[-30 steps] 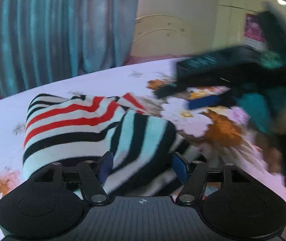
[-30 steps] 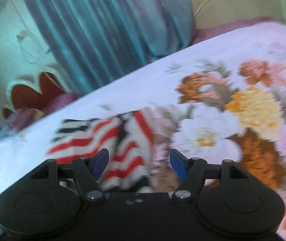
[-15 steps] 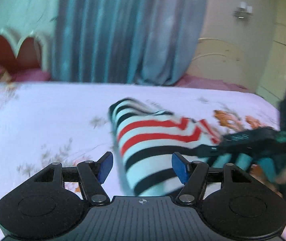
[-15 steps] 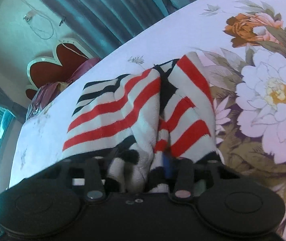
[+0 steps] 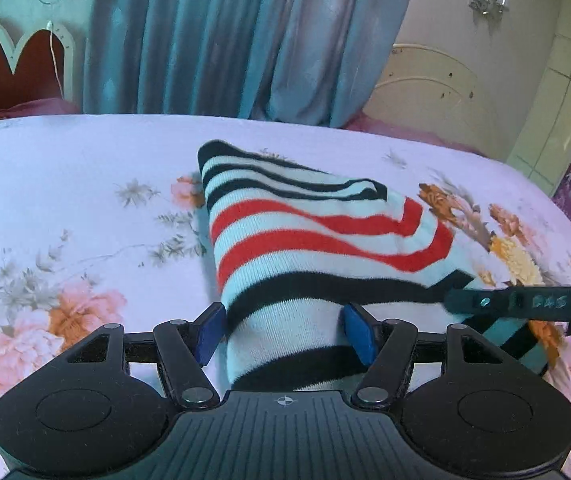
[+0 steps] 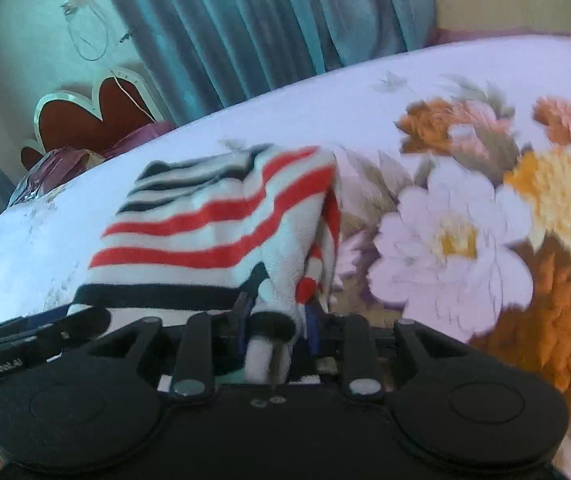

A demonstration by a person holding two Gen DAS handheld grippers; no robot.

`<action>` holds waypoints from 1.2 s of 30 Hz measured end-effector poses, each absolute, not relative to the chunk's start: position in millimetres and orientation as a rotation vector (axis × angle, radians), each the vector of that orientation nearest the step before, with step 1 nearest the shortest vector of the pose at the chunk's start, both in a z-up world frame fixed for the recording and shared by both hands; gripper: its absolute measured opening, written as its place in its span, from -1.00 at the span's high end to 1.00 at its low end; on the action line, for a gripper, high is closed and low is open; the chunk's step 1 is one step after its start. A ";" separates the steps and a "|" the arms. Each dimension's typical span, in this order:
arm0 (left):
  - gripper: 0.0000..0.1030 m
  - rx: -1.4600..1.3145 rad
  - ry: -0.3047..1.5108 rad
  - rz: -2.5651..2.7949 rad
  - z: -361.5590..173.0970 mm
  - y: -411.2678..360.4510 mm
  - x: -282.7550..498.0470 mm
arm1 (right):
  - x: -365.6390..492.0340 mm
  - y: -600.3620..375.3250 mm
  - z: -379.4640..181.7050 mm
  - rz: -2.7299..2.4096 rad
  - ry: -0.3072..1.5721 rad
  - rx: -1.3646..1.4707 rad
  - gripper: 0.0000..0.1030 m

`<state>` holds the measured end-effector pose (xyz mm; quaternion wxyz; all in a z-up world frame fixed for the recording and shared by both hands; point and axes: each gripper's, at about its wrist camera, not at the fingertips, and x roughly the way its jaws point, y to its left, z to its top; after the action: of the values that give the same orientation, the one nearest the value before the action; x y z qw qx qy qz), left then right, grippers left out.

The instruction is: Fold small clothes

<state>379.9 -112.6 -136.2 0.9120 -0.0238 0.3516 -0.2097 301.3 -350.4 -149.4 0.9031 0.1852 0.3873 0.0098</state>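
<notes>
Blue-padded right claw (image 6: 275, 326) is pinched tight on near edge of striped garment (image 6: 221, 232). Left claw (image 5: 283, 330) is spread wide, pads either side of garment's near end, approx 6 o'clock. Garment lies on floral bedsheet (image 5: 65, 200); curtain (image 5: 245, 40) at 12.

1. Bare floral bedsheet (image 5: 65, 208) lies left of the striped garment (image 5: 309, 248); nothing stands on it.
2. Right gripper (image 6: 275, 326), clamped on the garment's right edge, blocks that side.
3. Garment fills the gap between the spread fingers of the left gripper (image 5: 283, 330).
4. Curtain (image 5: 245, 36) bounds the far edge.
</notes>
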 end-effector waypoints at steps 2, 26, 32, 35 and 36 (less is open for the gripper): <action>-0.25 -0.032 0.712 -0.428 -135.3 -114.4 376.8 | 296.2 -354.2 -144.6 0.015 0.792 0.424 0.36; -0.29 -0.097 0.653 -0.451 -99.4 -98.6 387.0 | 264.8 -351.8 -96.1 -0.103 0.692 0.353 0.13; -0.29 -0.050 0.654 -0.437 -98.1 -123.5 427.2 | 327.5 -330.5 -95.9 -0.137 0.683 0.329 0.47; -0.29 -0.047 0.692 -0.416 -110.5 -128.4 444.6 | 357.0 -325.3 -110.3 -0.153 0.716 0.313 0.59; -0.29 -0.042 0.705 -0.406 -116.6 -129.2 448.6 | 364.5 -324.4 -114.0 -0.155 0.722 0.305 0.59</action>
<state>448.6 -129.2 -116.6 0.9183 -0.0203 0.3426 -0.1973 364.5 -324.4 -114.0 0.9212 0.1486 0.3517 -0.0756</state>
